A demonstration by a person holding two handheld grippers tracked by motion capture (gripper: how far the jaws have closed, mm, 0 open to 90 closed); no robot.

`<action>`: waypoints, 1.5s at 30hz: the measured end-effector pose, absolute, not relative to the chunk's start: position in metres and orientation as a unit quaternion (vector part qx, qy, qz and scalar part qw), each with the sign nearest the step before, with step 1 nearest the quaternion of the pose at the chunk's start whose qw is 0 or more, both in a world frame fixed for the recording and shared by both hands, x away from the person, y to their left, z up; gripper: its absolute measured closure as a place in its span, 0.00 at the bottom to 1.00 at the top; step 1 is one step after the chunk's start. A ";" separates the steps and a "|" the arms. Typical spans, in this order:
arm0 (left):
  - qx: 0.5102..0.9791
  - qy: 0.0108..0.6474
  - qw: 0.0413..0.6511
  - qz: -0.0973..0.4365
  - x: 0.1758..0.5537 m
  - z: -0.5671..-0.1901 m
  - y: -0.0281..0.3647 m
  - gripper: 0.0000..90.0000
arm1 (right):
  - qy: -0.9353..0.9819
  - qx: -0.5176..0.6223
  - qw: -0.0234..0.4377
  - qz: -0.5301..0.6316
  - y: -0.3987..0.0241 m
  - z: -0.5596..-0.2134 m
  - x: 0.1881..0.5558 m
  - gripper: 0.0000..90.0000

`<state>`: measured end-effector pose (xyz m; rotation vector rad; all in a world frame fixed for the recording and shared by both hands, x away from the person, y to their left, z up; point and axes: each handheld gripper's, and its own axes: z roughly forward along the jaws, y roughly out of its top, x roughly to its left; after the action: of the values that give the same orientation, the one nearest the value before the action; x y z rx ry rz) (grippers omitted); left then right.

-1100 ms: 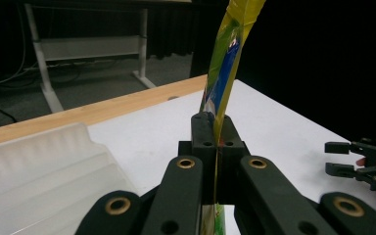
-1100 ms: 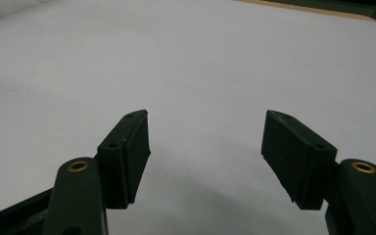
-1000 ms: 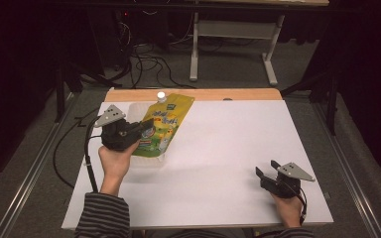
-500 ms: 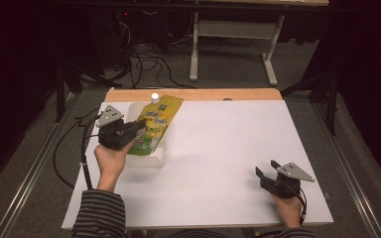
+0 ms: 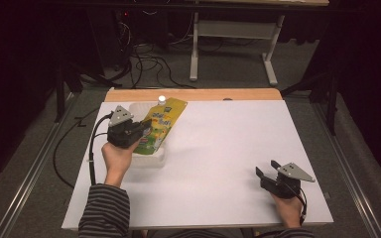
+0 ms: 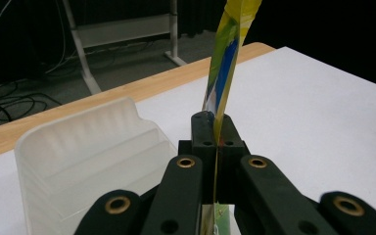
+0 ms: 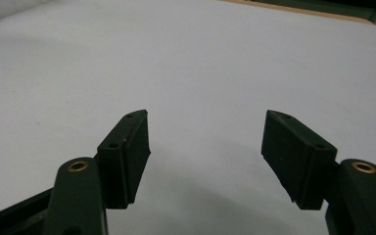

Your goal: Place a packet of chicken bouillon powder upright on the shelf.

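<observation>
A flat yellow-green printed plastic pouch (image 5: 161, 124) with a white screw cap (image 5: 161, 99) at its far end hangs slanted over a clear ribbed plastic tray (image 5: 151, 159) at the table's far left, its near edge pinched edge-on (image 6: 220, 105), the cap end raised.

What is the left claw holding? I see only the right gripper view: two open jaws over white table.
Observer: The left claw is shut on a yellow-green pouch, pinched thin between its pads.
Operator: Where is the pouch now?
Observer: Over a clear plastic tray at the table's far left; whether its lower end touches the tray, I cannot tell.
Operator: Has the pouch a cap?
Observer: Yes, a white cap at its far end, near the wooden edge.
Operator: And my right claw?
Observer: The right claw sits at the near right, far from the tray.
</observation>
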<state>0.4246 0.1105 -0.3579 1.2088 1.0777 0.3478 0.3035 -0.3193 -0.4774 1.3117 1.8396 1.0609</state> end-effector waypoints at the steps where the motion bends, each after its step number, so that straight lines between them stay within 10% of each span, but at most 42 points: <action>1: 0.537 0.481 0.676 0.153 0.425 -0.359 0.110 1.00 | 0.698 0.498 0.318 0.404 -0.319 -0.477 0.303 0.39; 45: 0.573 0.510 0.622 0.159 0.424 -0.376 0.120 1.00 | 0.701 0.495 0.323 0.399 -0.318 -0.477 0.303 0.39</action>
<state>0.4240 0.1204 -0.3762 1.3167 1.1708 0.3642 0.3028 -0.3178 -0.4774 1.2992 1.8391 1.0478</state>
